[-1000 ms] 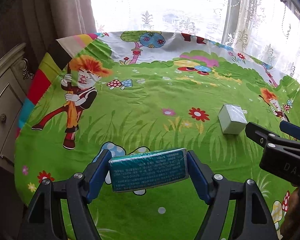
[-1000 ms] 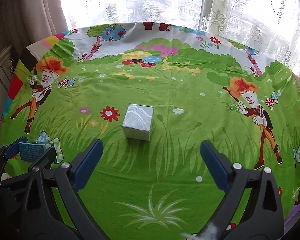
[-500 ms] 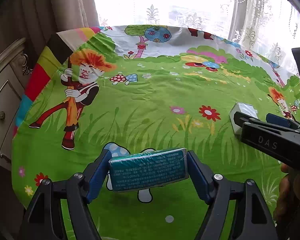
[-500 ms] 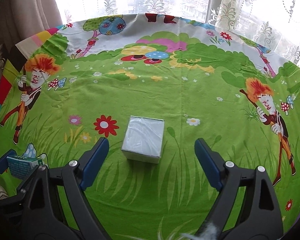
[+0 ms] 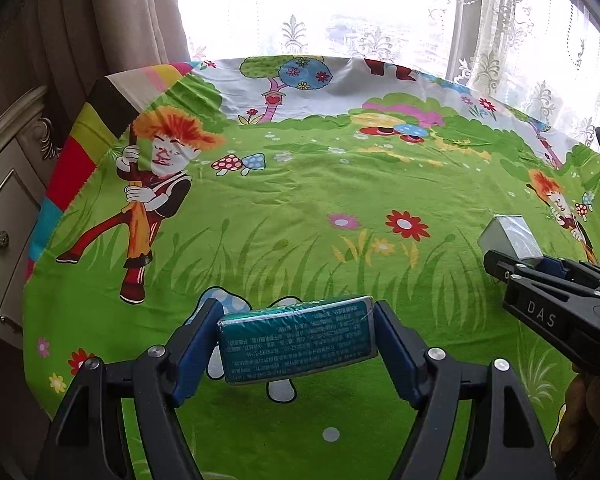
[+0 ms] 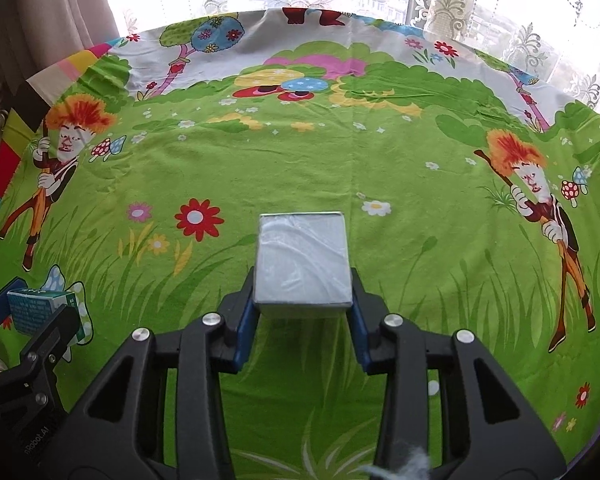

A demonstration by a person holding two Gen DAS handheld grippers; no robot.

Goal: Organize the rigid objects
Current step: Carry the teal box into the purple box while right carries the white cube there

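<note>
Your left gripper (image 5: 296, 344) is holding the teal box (image 5: 298, 344) crosswise between its blue pads (image 5: 194, 344), one pad pressing on each short end, with the printed face turned up toward the camera. The box is sitting clear of the cloth (image 5: 300, 200), above the mushroom print near the table's near edge. From the right wrist view you are seeing that same box (image 6: 36, 310) at the far left, clamped in the left gripper (image 6: 32, 312) and well apart from the other box.

Your right gripper (image 6: 302, 312) is closing its jaws on the silver box (image 6: 302, 264). The box is lying between the two blue pads (image 6: 246, 328), and they are touching its long sides near the near end, so the jaws are standing narrow around it. The rest of the box is reaching forward past the fingertips, over the green grass print just right of the red flower. Whether it is resting on the cloth (image 6: 380, 152) or already raised, you cannot tell from here.

In the left wrist view the silver box (image 5: 510, 236) is showing at the right edge, with the right gripper (image 5: 540, 268) around its near end.
</note>
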